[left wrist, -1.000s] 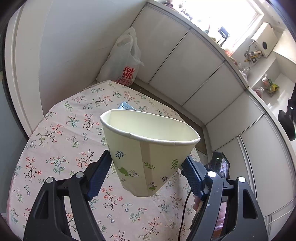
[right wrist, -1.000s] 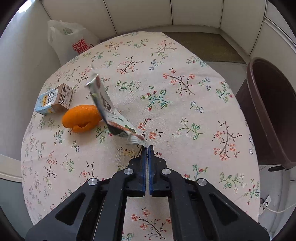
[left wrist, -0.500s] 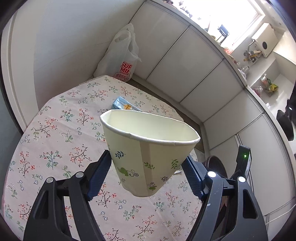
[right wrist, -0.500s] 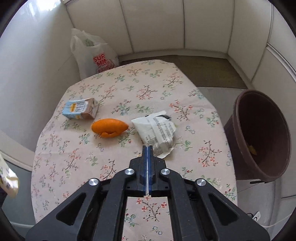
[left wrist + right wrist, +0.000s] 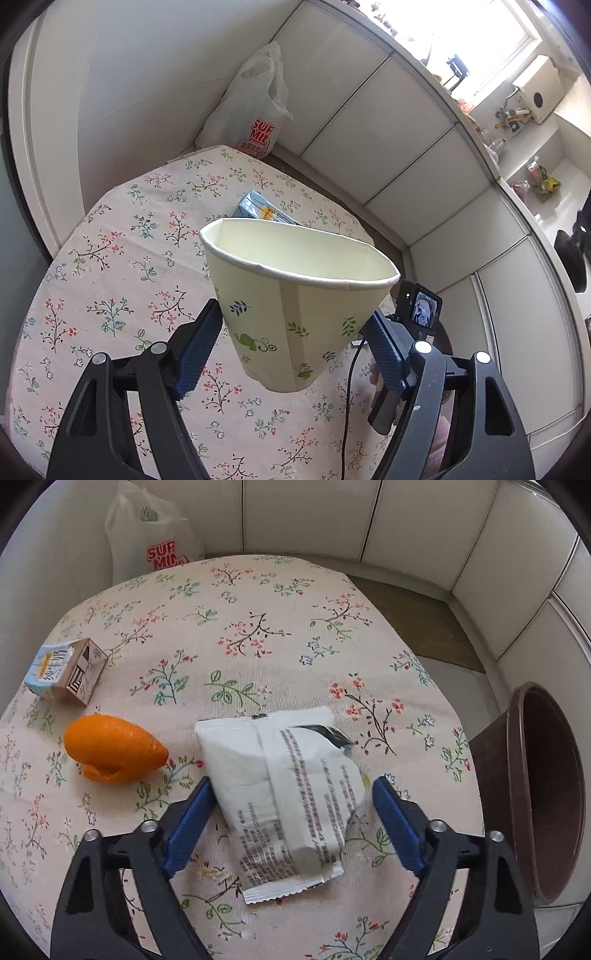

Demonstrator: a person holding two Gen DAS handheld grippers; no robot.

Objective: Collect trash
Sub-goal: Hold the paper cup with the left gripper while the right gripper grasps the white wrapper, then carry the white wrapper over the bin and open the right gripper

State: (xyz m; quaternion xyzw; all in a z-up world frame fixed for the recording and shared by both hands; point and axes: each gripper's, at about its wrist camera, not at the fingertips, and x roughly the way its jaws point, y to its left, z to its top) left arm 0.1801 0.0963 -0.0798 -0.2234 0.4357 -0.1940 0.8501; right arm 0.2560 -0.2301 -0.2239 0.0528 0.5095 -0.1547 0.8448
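Observation:
My left gripper [image 5: 293,347] is shut on a squashed paper cup [image 5: 295,295] with green leaf prints and holds it above the floral table [image 5: 122,280]. My right gripper [image 5: 291,823] is open, its blue fingers either side of a white snack wrapper [image 5: 284,790] that lies flat on the table [image 5: 258,627]. Left of the wrapper lie an orange peel [image 5: 110,749] and a small blue drink carton [image 5: 66,672]. The carton also shows behind the cup in the left wrist view [image 5: 258,212].
A brown trash bin [image 5: 543,786] stands on the floor by the table's right edge. A white plastic shopping bag [image 5: 151,539] leans in the far corner, also in the left wrist view [image 5: 251,110]. White cabinets surround the table. The other gripper's camera [image 5: 421,310] shows right of the cup.
My right gripper has opened and come down over the wrapper, which now lies flat on the table. My left gripper still holds the cup and has shifted slightly.

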